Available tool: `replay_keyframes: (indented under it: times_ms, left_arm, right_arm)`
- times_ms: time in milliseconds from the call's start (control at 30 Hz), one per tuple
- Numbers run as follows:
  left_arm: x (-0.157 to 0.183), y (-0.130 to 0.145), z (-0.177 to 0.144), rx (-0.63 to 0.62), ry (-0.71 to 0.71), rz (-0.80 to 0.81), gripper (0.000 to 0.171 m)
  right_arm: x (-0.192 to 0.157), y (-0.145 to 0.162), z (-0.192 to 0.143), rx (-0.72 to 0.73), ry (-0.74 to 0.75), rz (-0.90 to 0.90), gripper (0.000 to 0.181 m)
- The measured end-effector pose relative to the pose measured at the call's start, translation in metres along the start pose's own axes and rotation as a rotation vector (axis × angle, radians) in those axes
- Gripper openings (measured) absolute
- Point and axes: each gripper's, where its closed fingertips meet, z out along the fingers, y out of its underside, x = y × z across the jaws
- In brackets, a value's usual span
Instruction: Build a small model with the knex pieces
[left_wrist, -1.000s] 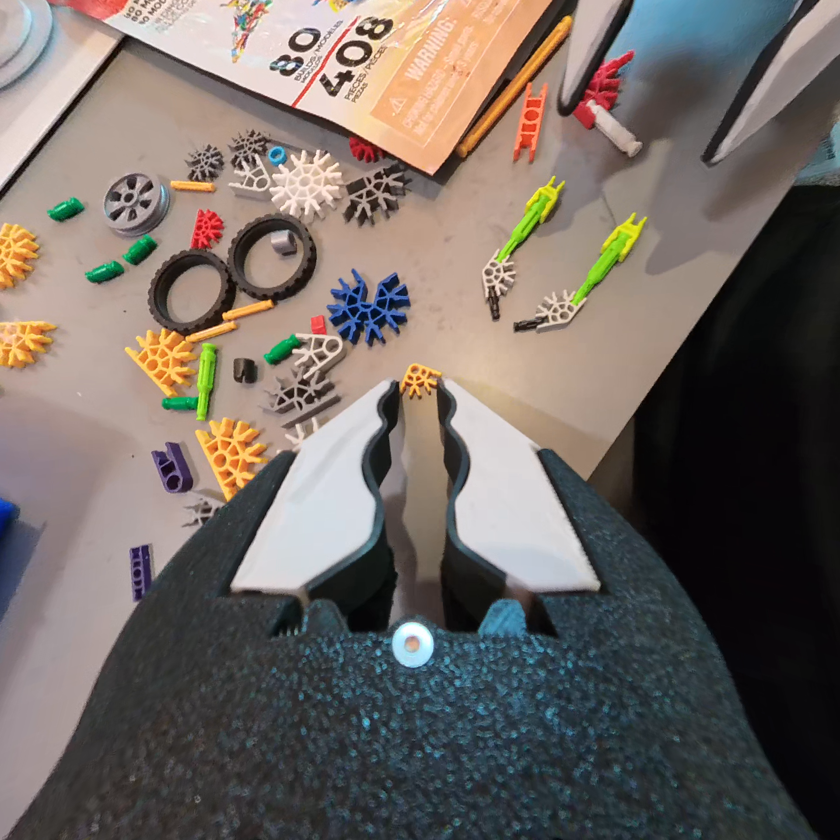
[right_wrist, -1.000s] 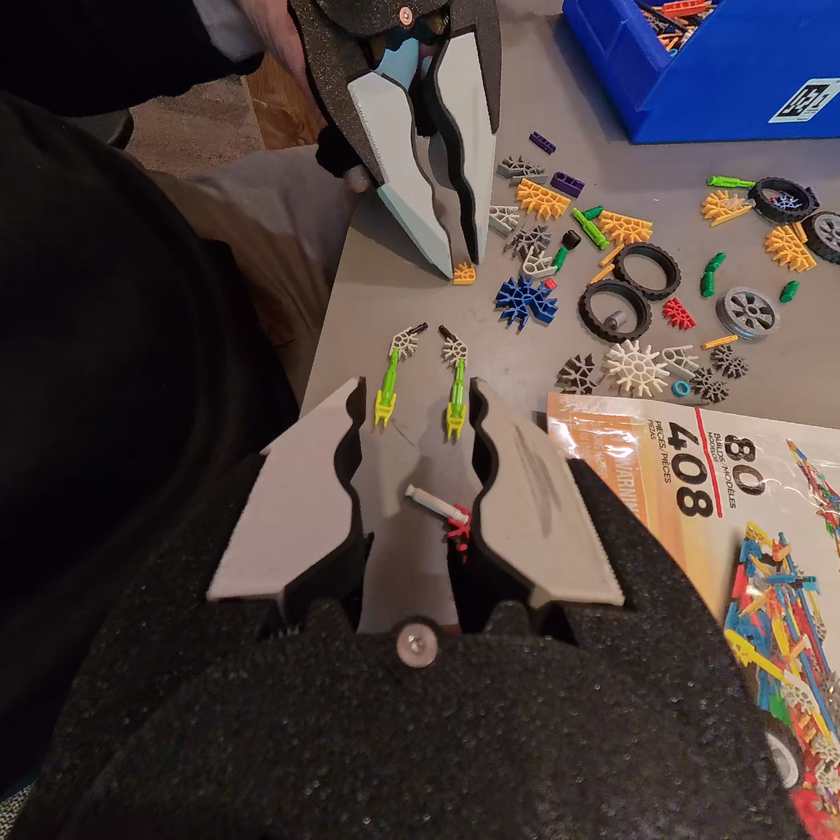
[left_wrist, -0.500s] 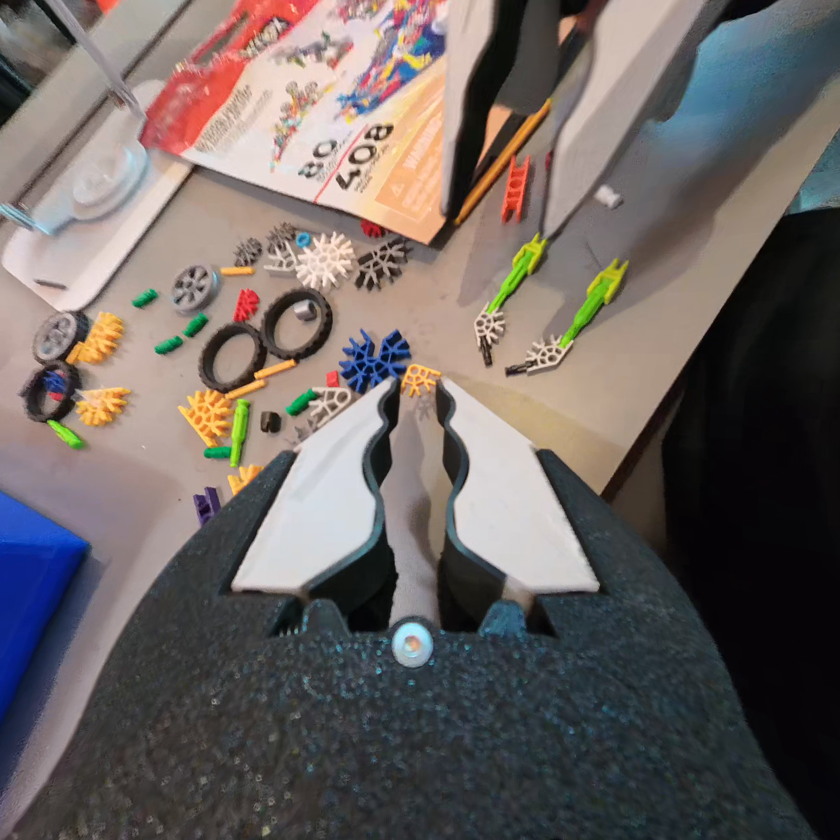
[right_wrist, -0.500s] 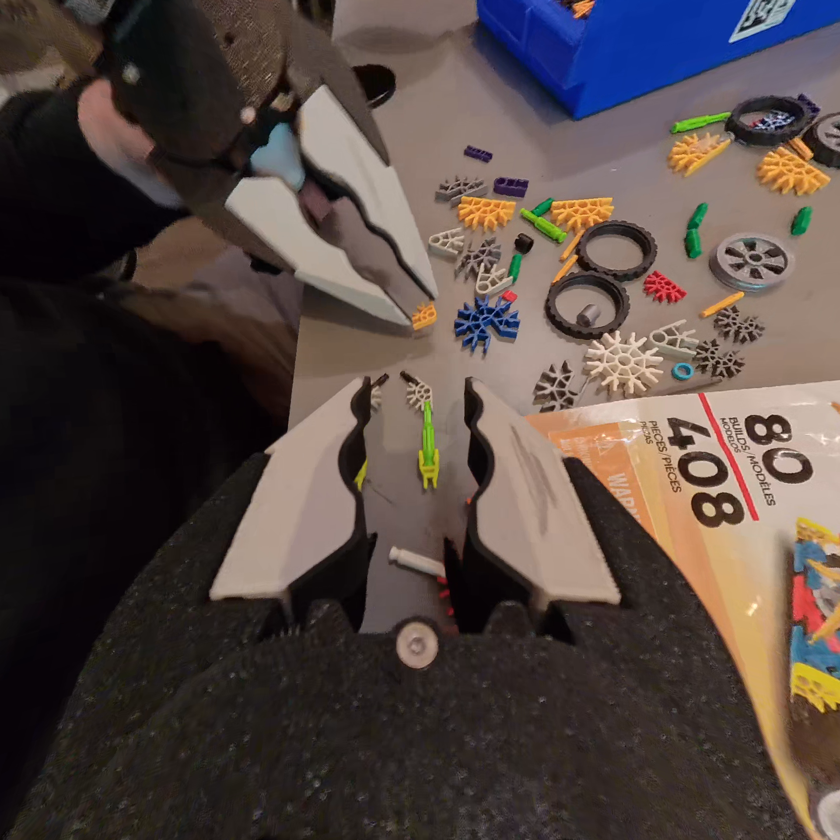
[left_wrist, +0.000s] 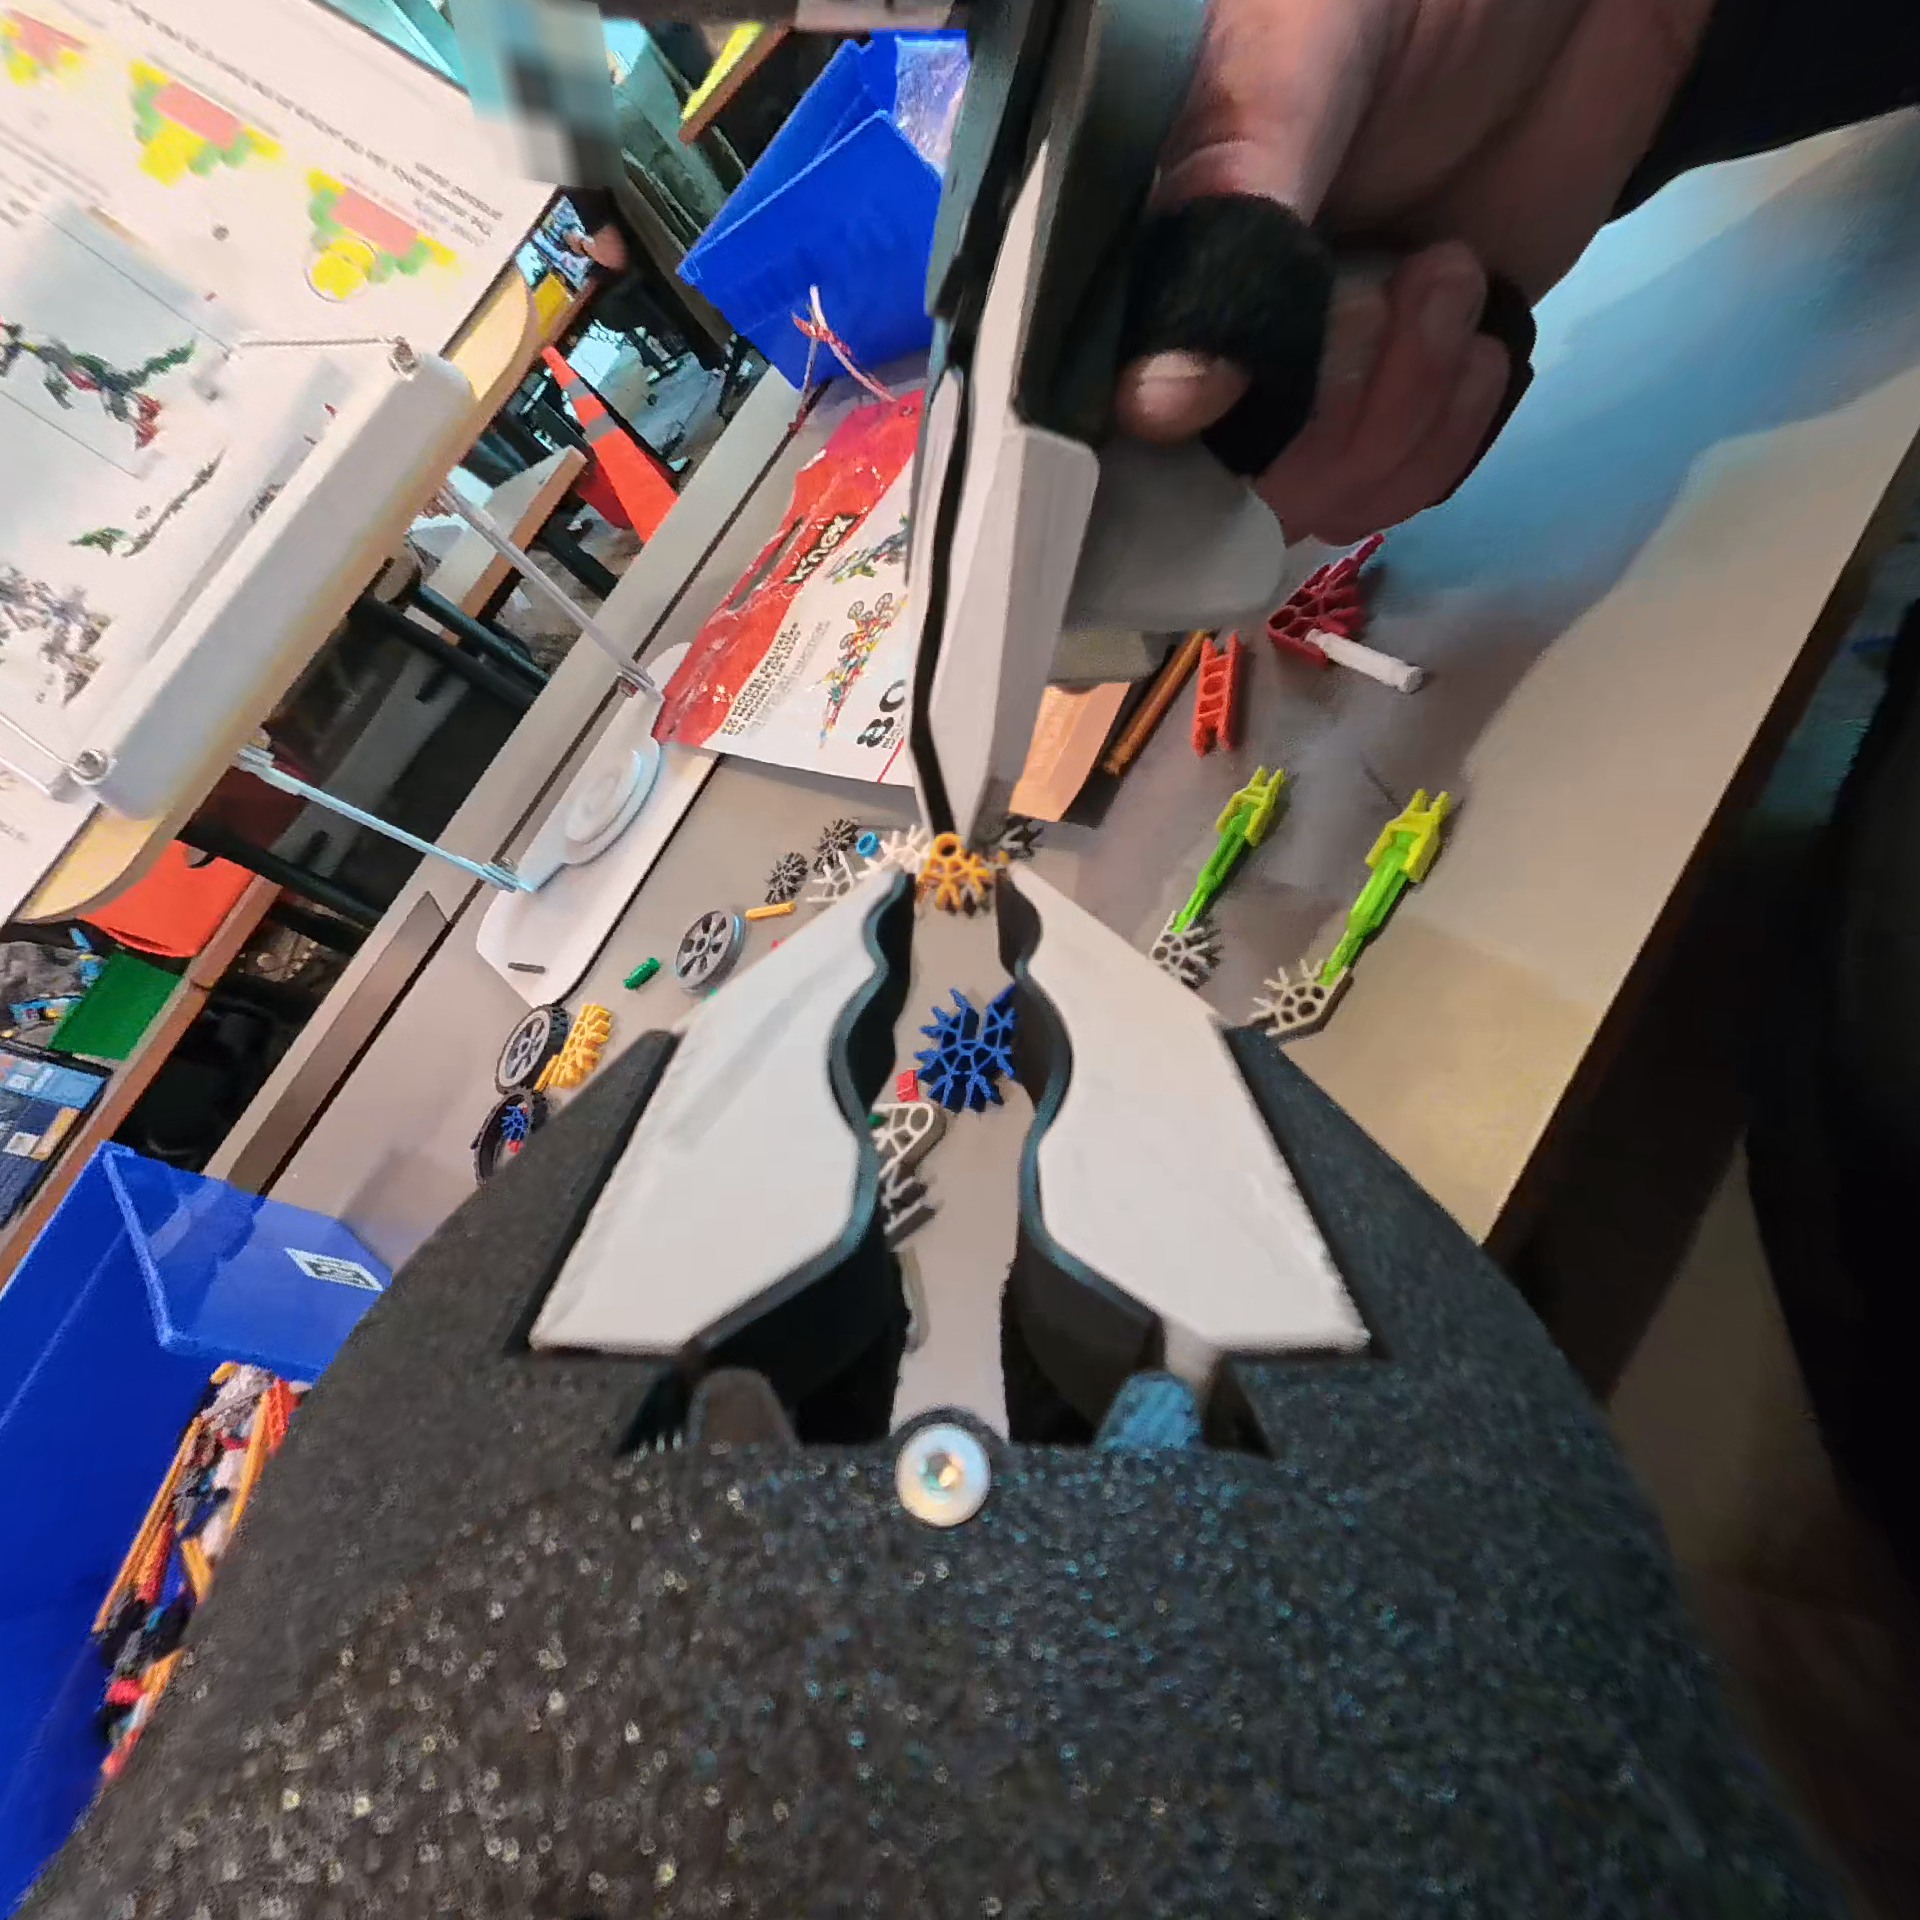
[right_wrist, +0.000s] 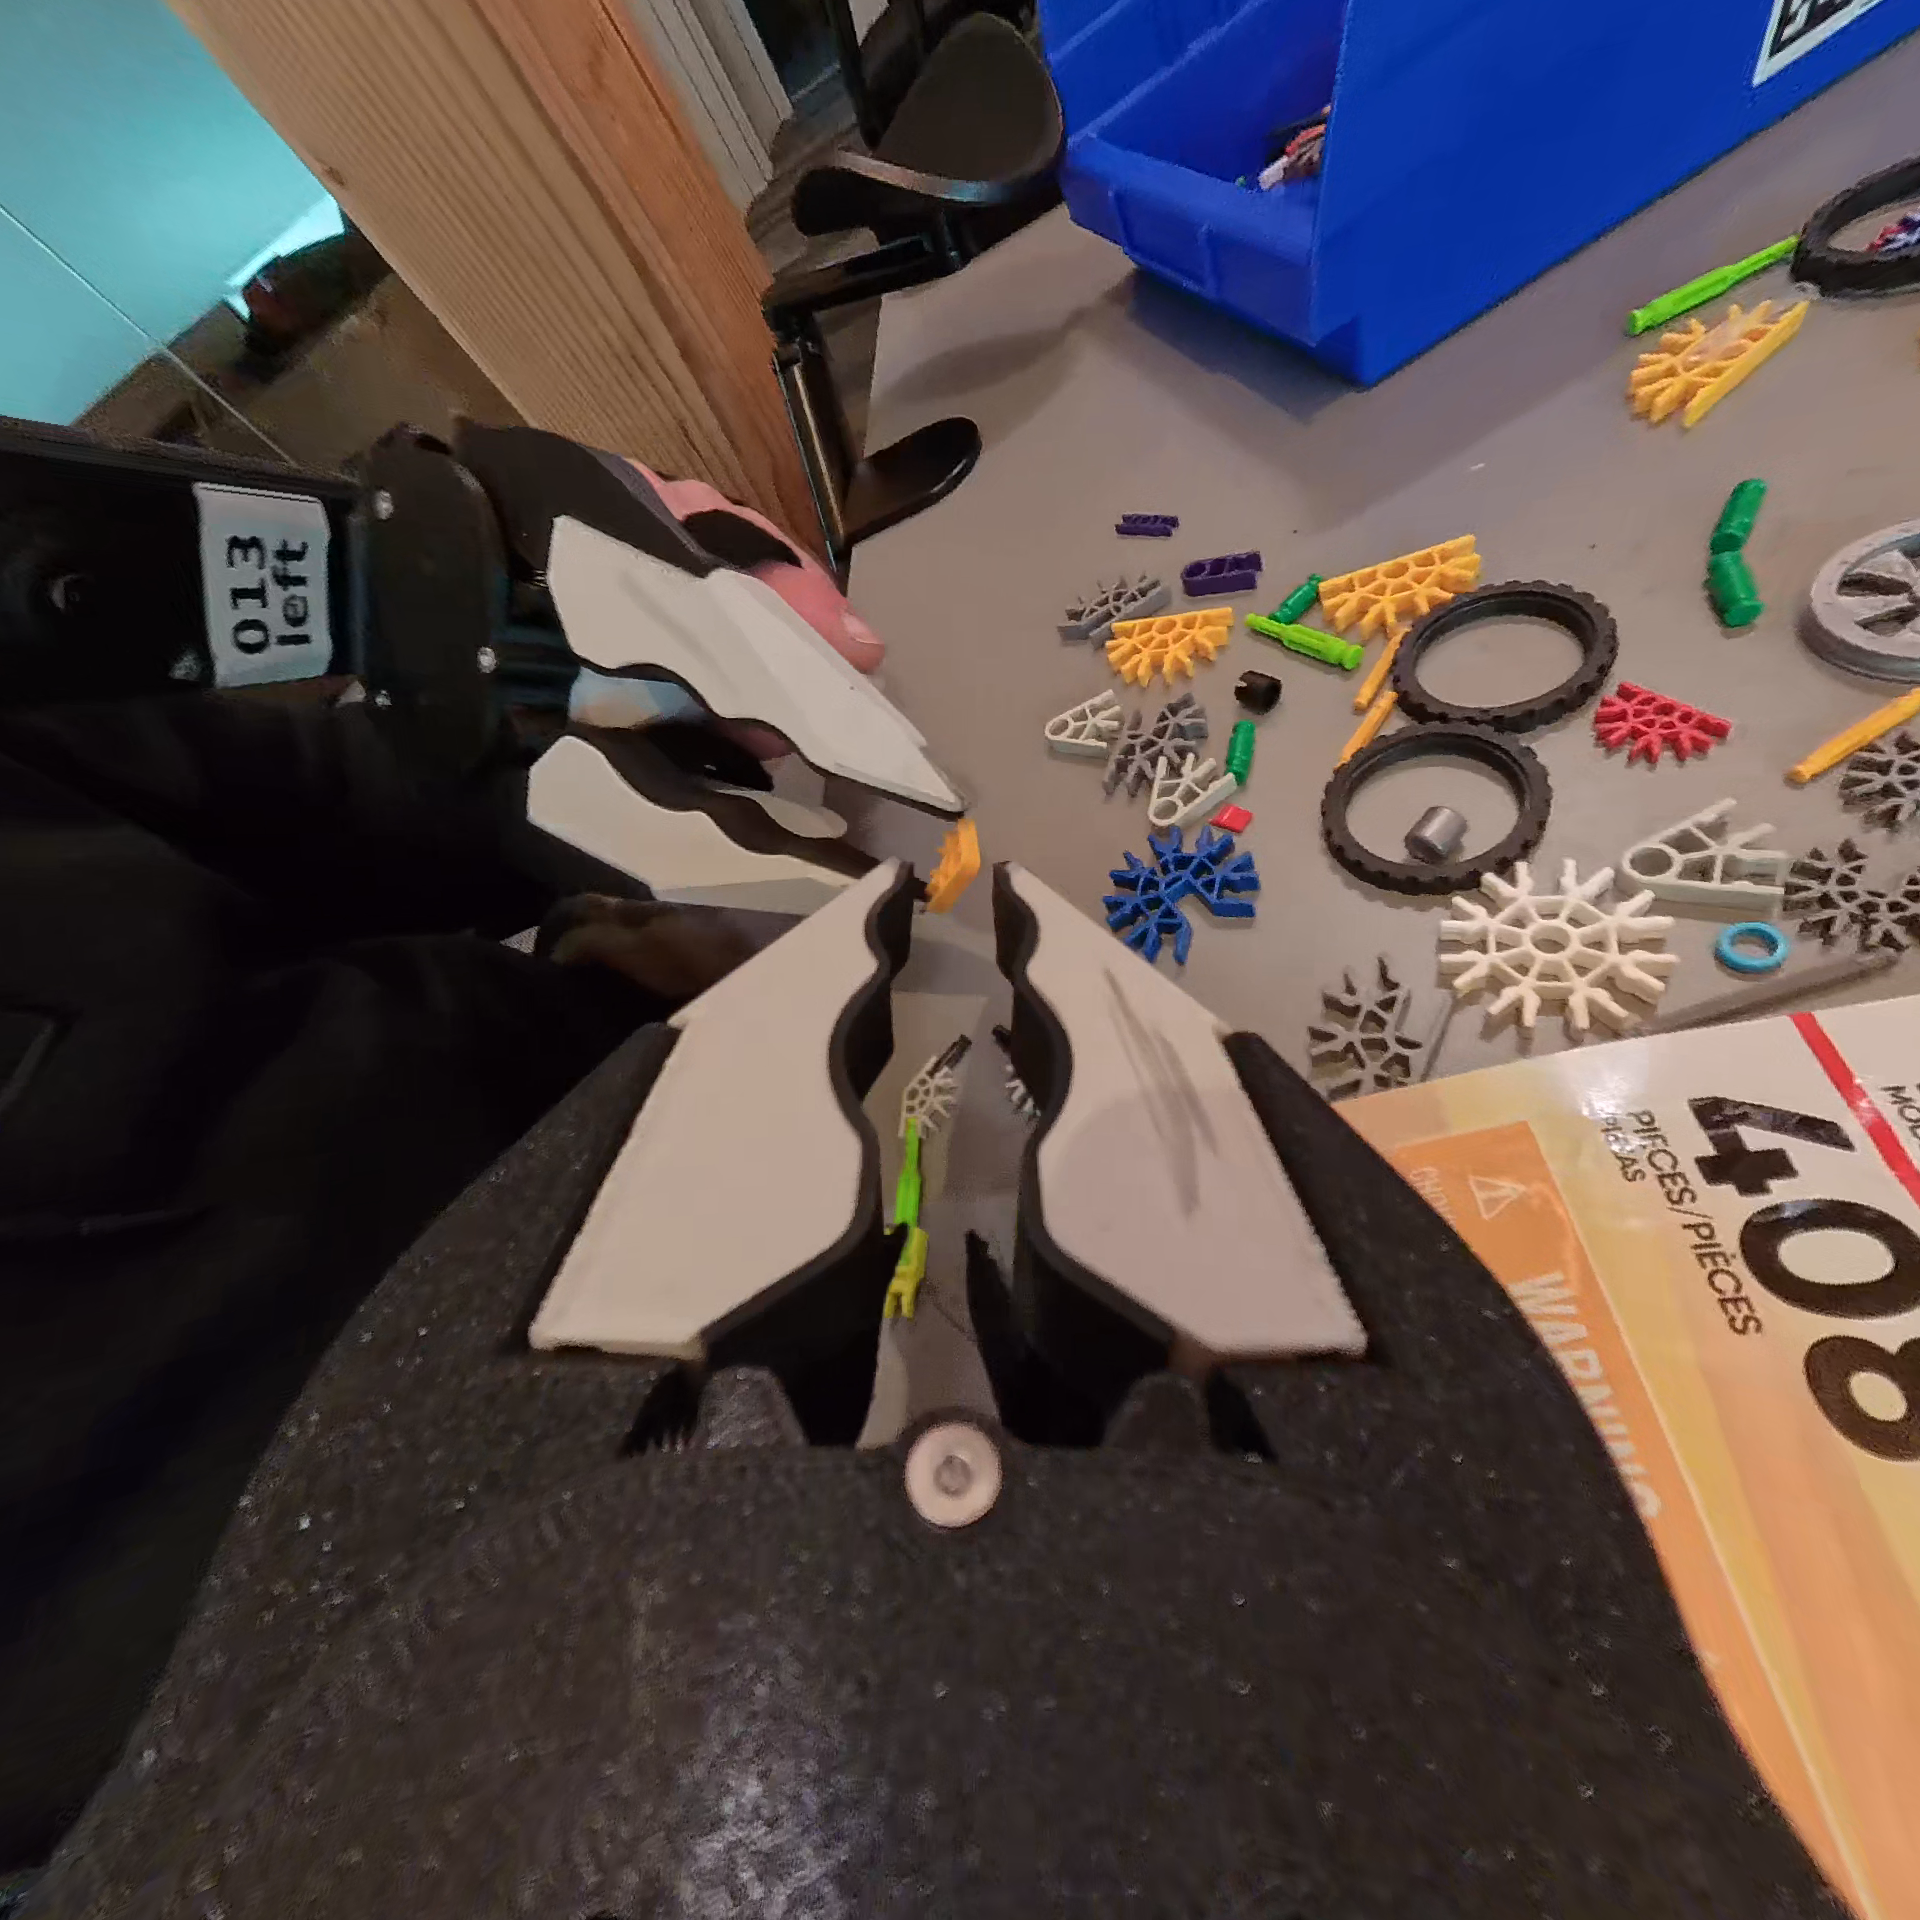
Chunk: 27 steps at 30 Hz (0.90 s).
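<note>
orange connector (left_wrist: 954, 871) lifted off table | left hand-held gripper (left_wrist: 956, 883) grips it | right hand-held gripper (right_wrist: 951, 883) parted, tips beside it

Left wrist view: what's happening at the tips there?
The left tongs hold a small orange connector at their tips, lifted above the table. The right tongs, narrowed, meet it tip to tip from the opposite side. Whether they grip it cannot be told. A blue connector and other loose parts lie on the table beneath.
</note>
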Motion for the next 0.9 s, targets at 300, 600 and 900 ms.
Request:
replay_keyframes:
  times_ms: [300, 600, 900]
  left_arm:
    - [-0.002, -0.001, -0.006, 0.024, -0.073, 0.001, 0.008]
    - [0.031, 0.004, -0.021, -0.011, 0.1, -0.067, 0.011]
    - [0.086, 0.011, -0.004, -0.126, 0.283, -0.041, 0.022]
  right_arm:
    - [-0.003, -0.003, 0.007, -0.058, -0.031, -0.072, 0.002]
    - [0.007, 0.013, 0.004, -0.346, -0.054, -0.242, 0.002]
    - [0.005, 0.04, 0.009, -0.659, -0.175, -0.366, 0.002]
